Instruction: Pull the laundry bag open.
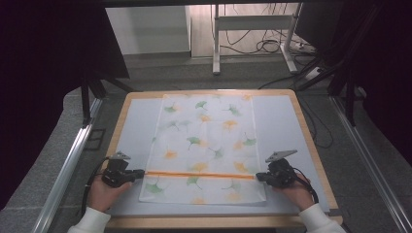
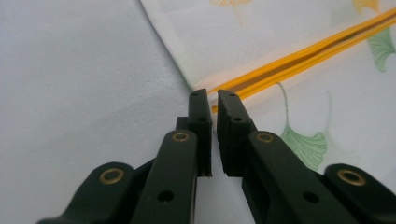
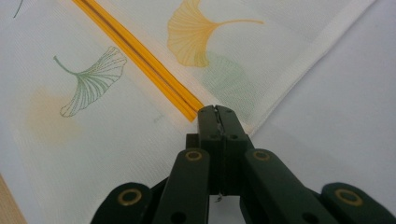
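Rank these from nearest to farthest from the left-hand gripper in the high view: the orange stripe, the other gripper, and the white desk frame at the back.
From the left gripper:
1. Orange stripe: its end lies right at the tips.
2. Right gripper: at the stripe's other end, across the leaf-print cloth.
3. White desk frame: on the floor beyond the table.

Cloth (image 1: 204, 145): thin, finely woven fabric, matt, faintly sheer, printed with green and orange ginkgo leaves; stitched hem along its edges.
Orange band (image 1: 200, 174): smooth, slightly glossy strip across the near part of the cloth.
Mat (image 1: 279, 126): pale grey-blue sheet under the cloth, matt, lightly grained.
Table (image 1: 311, 145): light wood rim, smooth finish.
Left gripper (image 2: 214, 95), right gripper (image 3: 217, 110): black matt plastic jaws with brass-coloured metal rivets; grey metal-looking plates on top.
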Available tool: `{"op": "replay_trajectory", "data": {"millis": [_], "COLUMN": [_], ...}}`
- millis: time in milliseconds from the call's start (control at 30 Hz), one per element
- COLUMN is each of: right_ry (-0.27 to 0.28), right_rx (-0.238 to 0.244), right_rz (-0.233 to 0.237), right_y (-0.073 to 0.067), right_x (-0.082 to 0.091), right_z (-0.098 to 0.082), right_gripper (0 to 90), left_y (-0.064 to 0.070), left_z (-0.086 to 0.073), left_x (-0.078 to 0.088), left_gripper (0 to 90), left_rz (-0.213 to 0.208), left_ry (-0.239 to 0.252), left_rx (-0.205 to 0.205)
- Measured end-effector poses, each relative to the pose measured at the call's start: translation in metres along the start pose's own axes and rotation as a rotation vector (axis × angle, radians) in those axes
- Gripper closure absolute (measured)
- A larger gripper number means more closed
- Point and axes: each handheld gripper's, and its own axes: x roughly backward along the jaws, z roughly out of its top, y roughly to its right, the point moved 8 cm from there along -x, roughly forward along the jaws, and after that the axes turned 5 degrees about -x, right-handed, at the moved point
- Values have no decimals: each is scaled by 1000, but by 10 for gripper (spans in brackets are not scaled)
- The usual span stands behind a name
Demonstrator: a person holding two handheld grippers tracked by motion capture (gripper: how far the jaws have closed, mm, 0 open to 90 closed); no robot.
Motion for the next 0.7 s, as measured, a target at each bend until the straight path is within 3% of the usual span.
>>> {"op": "replay_trajectory", "data": {"millis": [167, 267, 333, 567, 700], "right_ry": [1, 29, 63, 166, 208], "right_rx": [8, 18, 29, 29, 5], "right_rz": [-2, 41, 25, 13, -22], "right_y": [-1, -5, -6, -9, -2], "right_x": [1, 6, 11, 21, 23], "right_z": [0, 3, 7, 19, 25], "right_gripper": [893, 721, 658, 528, 462], "left_y": [2, 4, 5, 8, 8], "left_z": [4, 12, 15, 26, 47], "left_x": [11, 19, 20, 18, 14], "left_gripper": [700, 567, 513, 400, 372], "left_rz": [5, 31, 49, 86, 114], "left_ry": [54, 115, 136, 166, 201], "left_rx": [-5, -19, -27, -49, -58]}}
